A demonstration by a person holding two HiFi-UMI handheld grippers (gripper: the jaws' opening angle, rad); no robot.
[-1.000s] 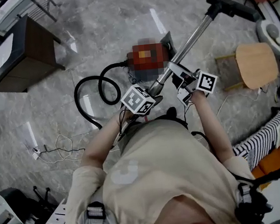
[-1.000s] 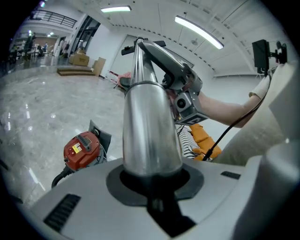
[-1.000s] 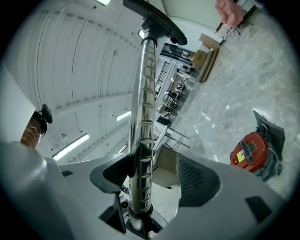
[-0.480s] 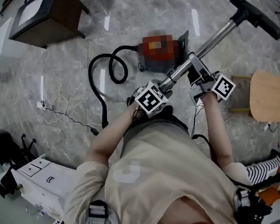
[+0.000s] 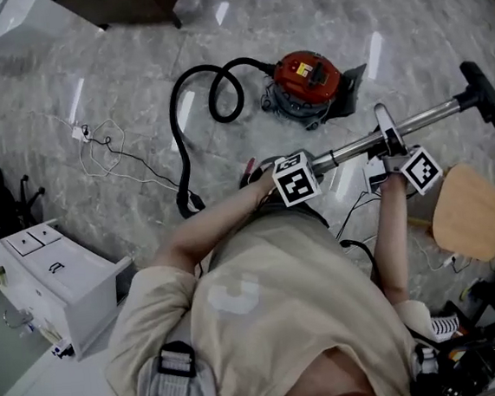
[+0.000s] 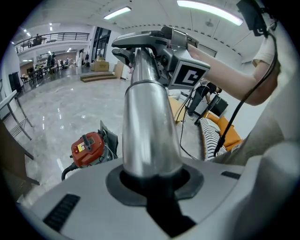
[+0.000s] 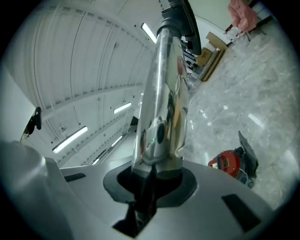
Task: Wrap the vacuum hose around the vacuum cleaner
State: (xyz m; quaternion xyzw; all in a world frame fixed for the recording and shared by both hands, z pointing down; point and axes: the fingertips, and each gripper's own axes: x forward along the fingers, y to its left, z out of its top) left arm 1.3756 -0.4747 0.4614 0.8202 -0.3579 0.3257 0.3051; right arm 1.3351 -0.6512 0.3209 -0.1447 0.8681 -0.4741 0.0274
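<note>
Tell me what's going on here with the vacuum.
A person clamps the shiny metal vacuum tube with both grippers: the left gripper near the hose end, the right gripper nearer the black floor head, its jaws having just closed further onto the tube. The round red vacuum cleaner sits on the floor, its black hose in loose loops beside it, not yet wrapped.

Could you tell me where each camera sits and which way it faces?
Head view: on the person's head, facing steeply down at the vacuum cleaner and hose; torso, forearms, grippers show.
Left gripper view: on the left gripper, looking along the metal wand it clamps; right gripper and forearm show.
Right gripper view: on the right gripper, whose jaws have just been closing on the wand, facing the floor head; only jaws show.
Both gripper views share wand and vacuum cleaner.
</note>
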